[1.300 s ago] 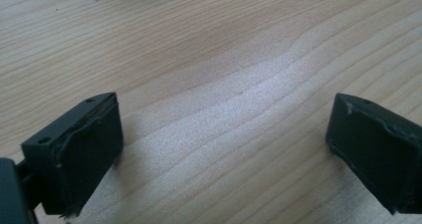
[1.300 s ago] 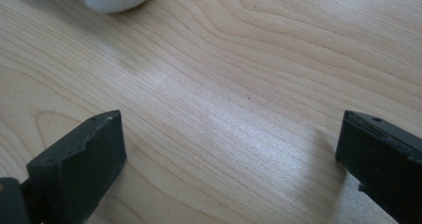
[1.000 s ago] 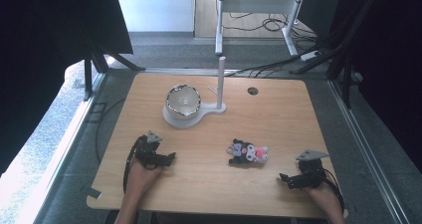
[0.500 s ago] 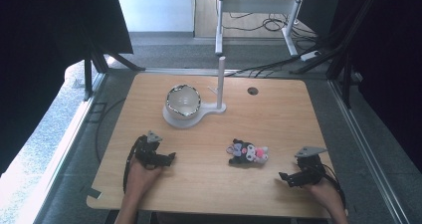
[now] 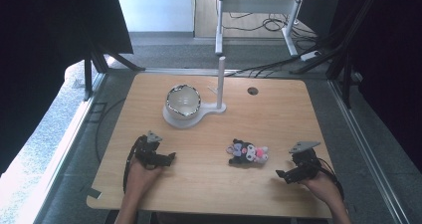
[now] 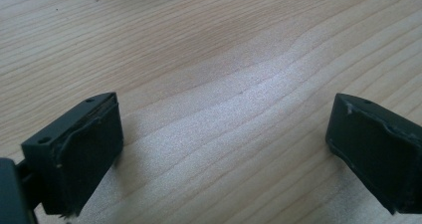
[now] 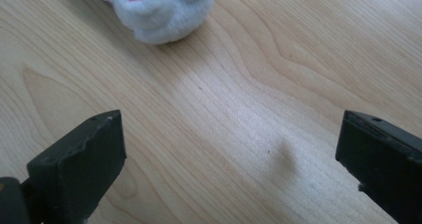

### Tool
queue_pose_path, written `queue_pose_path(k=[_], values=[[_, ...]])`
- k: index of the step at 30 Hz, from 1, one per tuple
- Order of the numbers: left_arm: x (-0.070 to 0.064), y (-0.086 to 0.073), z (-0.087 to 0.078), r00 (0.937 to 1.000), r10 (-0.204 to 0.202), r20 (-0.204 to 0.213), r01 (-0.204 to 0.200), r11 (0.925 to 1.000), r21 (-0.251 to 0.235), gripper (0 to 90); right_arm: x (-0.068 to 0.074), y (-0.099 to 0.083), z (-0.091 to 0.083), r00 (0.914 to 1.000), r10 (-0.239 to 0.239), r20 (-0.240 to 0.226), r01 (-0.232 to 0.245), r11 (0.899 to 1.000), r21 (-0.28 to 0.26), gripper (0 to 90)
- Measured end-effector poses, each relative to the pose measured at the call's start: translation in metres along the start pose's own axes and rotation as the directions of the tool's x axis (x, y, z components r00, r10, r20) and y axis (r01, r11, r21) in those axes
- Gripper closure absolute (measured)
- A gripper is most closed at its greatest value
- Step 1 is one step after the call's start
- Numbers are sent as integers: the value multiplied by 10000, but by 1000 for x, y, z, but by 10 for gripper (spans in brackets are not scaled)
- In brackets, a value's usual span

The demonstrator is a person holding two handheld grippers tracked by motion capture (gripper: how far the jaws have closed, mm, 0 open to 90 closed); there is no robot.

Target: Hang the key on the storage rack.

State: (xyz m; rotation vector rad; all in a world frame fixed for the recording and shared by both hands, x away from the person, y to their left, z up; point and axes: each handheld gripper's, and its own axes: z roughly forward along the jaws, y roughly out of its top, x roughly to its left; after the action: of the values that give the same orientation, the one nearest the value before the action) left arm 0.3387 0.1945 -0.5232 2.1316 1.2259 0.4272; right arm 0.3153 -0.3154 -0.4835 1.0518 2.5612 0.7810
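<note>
A small black, white and pink plush toy (image 5: 248,153) lies on the wooden table (image 5: 278,109), right of centre. Its pale furry end (image 7: 161,10) sits at the top of the right gripper view. My right gripper (image 5: 279,175) rests low at the front right, a short way right of the toy, with its jaws wide apart over bare wood (image 7: 229,159). My left gripper (image 5: 171,158) sits at the front left, jaws spread wide over bare wood (image 6: 224,134), nothing between them.
A metal bowl (image 5: 183,100) stands on a white base (image 5: 175,121) with an upright white post (image 5: 221,79) at the back centre. A round hole (image 5: 253,91) is in the tabletop behind. Cables lie on the floor beyond the table.
The right gripper has edged slightly towards the front of the table. The left gripper and the toy have stayed put.
</note>
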Motion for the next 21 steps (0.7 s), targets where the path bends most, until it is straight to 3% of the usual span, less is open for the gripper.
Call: queue_pose_path(k=[13,21], values=[[0,0,0,10000,-1,0,1,10000,-3,15,3,21,3,9976,-603,-326,617,9971,452,8],[0,0,0,10000,-1,1,1,10000,-3,15,6,36,8,9923,-1107,-547,1153,9892,903,17]])
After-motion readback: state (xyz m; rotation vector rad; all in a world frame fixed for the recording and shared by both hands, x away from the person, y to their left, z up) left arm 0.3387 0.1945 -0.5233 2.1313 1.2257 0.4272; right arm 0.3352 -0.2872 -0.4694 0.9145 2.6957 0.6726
